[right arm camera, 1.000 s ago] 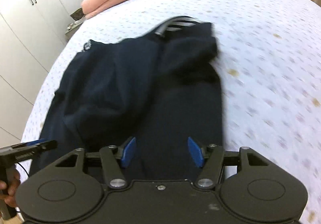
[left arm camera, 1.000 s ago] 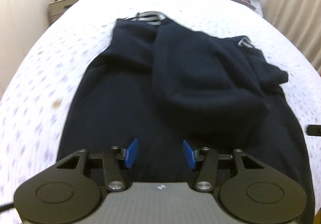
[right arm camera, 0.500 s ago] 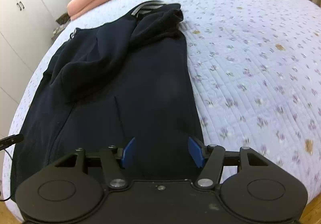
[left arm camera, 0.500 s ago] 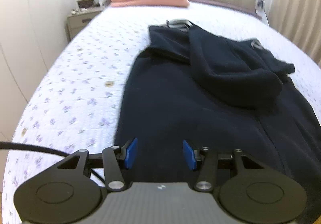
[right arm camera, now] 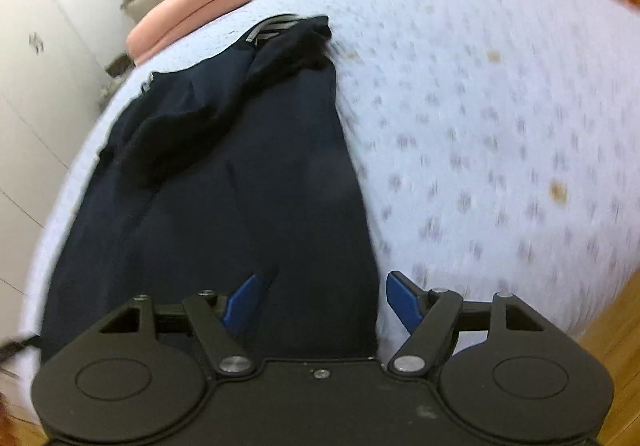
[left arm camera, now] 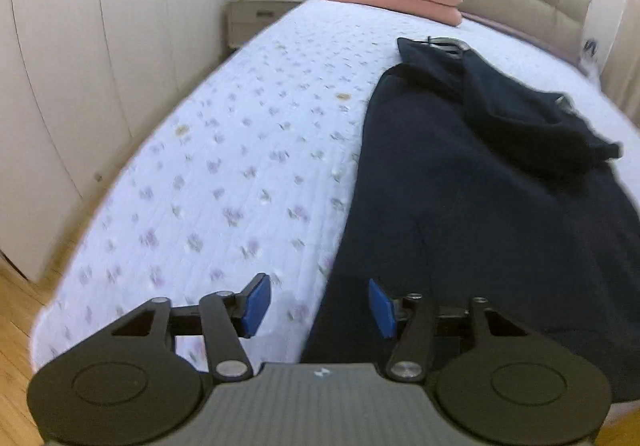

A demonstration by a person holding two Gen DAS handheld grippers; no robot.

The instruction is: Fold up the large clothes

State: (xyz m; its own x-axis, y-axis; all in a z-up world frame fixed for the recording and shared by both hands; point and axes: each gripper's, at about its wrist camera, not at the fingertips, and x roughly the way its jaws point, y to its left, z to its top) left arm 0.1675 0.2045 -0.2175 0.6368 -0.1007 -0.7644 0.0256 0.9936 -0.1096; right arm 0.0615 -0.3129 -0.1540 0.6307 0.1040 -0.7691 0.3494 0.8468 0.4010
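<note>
Each hand-held gripper, left (left arm camera: 319, 305) and right (right arm camera: 320, 301), tilts down, jaws opening, empty, over the dark garment's (left arm camera: 480, 206) edges.

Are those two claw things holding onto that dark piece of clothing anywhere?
No, nothing is held. The left gripper and right gripper hang over the near corners of the dark garment, jaws opening and empty.
</note>
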